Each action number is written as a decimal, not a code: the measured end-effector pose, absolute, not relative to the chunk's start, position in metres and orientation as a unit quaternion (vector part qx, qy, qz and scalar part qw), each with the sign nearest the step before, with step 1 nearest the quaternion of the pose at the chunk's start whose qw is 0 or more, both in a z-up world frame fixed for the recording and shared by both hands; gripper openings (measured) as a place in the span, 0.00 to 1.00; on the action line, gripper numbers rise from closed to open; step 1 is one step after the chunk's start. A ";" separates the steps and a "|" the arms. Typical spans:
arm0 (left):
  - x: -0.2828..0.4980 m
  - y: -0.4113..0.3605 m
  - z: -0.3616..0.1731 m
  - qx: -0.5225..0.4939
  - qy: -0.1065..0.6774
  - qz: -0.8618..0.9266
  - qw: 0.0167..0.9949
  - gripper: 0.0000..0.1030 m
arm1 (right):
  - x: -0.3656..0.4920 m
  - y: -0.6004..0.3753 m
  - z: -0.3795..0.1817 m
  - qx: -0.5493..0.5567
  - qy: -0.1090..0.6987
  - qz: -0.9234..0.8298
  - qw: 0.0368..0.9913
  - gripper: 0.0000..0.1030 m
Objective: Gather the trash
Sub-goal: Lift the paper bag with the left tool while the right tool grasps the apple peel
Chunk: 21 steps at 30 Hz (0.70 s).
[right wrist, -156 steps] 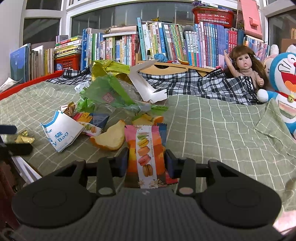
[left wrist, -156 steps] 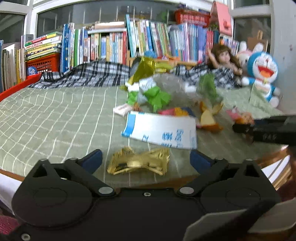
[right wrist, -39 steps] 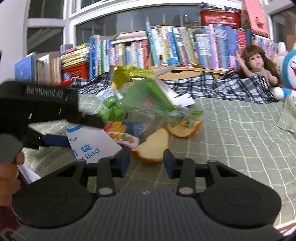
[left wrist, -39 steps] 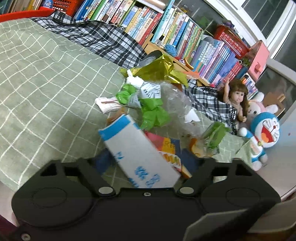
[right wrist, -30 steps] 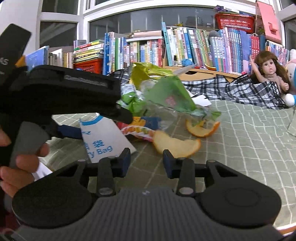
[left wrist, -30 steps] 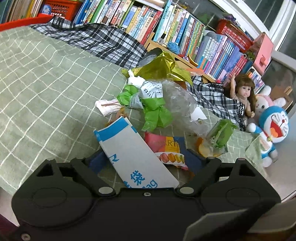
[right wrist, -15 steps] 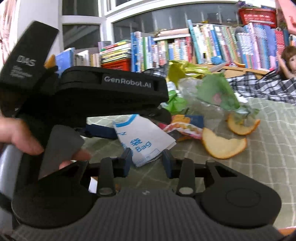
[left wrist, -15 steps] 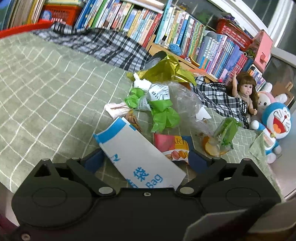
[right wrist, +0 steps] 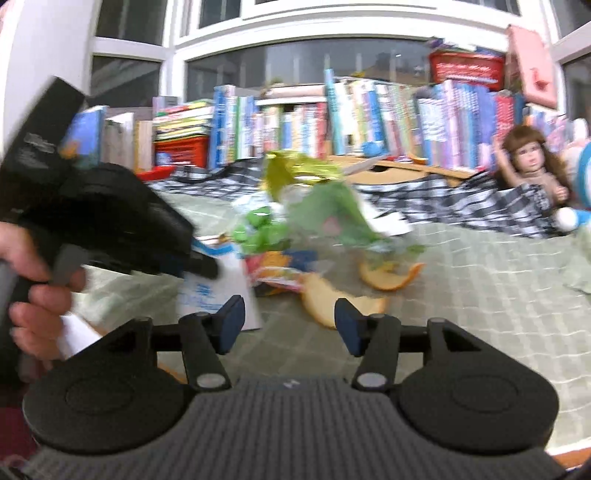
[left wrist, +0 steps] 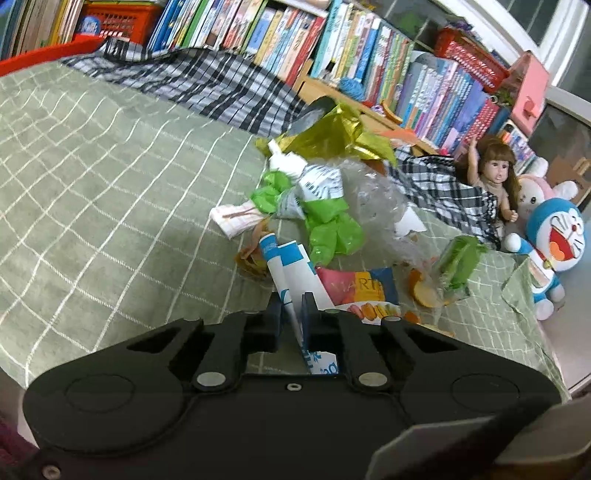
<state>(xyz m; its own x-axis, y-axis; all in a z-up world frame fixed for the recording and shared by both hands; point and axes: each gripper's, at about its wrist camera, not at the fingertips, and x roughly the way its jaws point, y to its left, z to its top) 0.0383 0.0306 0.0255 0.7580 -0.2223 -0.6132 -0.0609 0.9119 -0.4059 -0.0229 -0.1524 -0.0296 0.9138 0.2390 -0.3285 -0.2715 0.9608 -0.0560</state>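
Observation:
My left gripper (left wrist: 291,314) is shut on a white-and-blue paper bag (left wrist: 291,266), which stands folded between its fingers. Just past it lies the trash heap: green wrappers (left wrist: 325,229), gold foil (left wrist: 332,136), a clear plastic bag (left wrist: 376,199), a colourful snack wrapper (left wrist: 362,288) and orange peel (left wrist: 424,291). In the right wrist view, my right gripper (right wrist: 290,326) has its jaws opening with nothing between them. A piece of orange peel (right wrist: 332,299) lies just beyond it. The left gripper (right wrist: 199,266), held by a hand (right wrist: 37,295), grips the bag (right wrist: 218,288) to its left.
A green checked bedspread (left wrist: 92,184) covers the bed, with a plaid cloth (left wrist: 207,85) at the back. Rows of books (left wrist: 258,33) line the far side. A doll (left wrist: 495,173) and plush toys (left wrist: 554,247) sit at the right.
The left jaws have closed on the paper bag and pinched it into a fold. The right jaws have spread wider, and the right view is now blurred.

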 end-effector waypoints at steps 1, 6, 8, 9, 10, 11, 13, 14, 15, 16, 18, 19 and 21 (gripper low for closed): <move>0.037 0.031 0.028 -0.203 0.342 -0.047 0.916 0.09 | -0.019 -0.154 -0.030 -0.050 0.162 0.119 0.978 0.69; 0.034 0.029 0.034 -0.184 0.336 -0.067 0.921 0.10 | 0.001 -0.159 -0.033 -0.058 0.182 0.107 0.976 0.75; 0.035 0.029 0.033 -0.176 0.344 -0.079 0.919 0.12 | 0.008 -0.161 -0.034 -0.051 0.188 0.108 0.975 0.79; 0.036 0.029 0.032 -0.173 0.351 -0.079 0.917 0.15 | 0.010 -0.162 -0.034 -0.049 0.189 0.108 0.975 0.82; 0.038 0.028 0.029 -0.171 0.357 -0.077 0.915 0.16 | 0.014 -0.163 -0.034 -0.046 0.194 0.109 0.974 0.85; 0.039 0.029 0.026 -0.172 0.362 -0.075 0.913 0.19 | 0.016 -0.163 -0.034 -0.044 0.196 0.108 0.974 0.85; 0.039 0.029 0.020 -0.180 0.361 -0.073 0.912 0.21 | 0.024 -0.164 -0.035 -0.041 0.203 0.105 0.973 0.85; 0.040 0.029 0.019 -0.181 0.359 -0.072 0.913 0.22 | 0.027 -0.164 -0.036 -0.036 0.207 0.106 0.972 0.85; 0.040 0.028 0.019 -0.180 0.359 -0.073 0.913 0.22 | 0.029 -0.165 -0.037 -0.026 0.212 0.110 0.971 0.85; 0.040 0.027 0.020 -0.180 0.358 -0.072 0.913 0.22 | 0.030 -0.165 -0.038 -0.015 0.218 0.115 0.969 0.80; 0.038 0.027 0.021 -0.177 0.354 -0.073 0.916 0.12 | 0.029 -0.168 -0.040 -0.002 0.221 0.117 0.968 0.61; 0.037 0.027 0.023 -0.175 0.351 -0.074 0.917 0.12 | 0.027 -0.168 -0.040 0.000 0.216 0.114 0.970 0.58; 0.034 0.027 0.027 -0.169 0.344 -0.076 0.921 0.11 | 0.022 -0.170 -0.038 0.007 0.208 0.115 0.971 0.51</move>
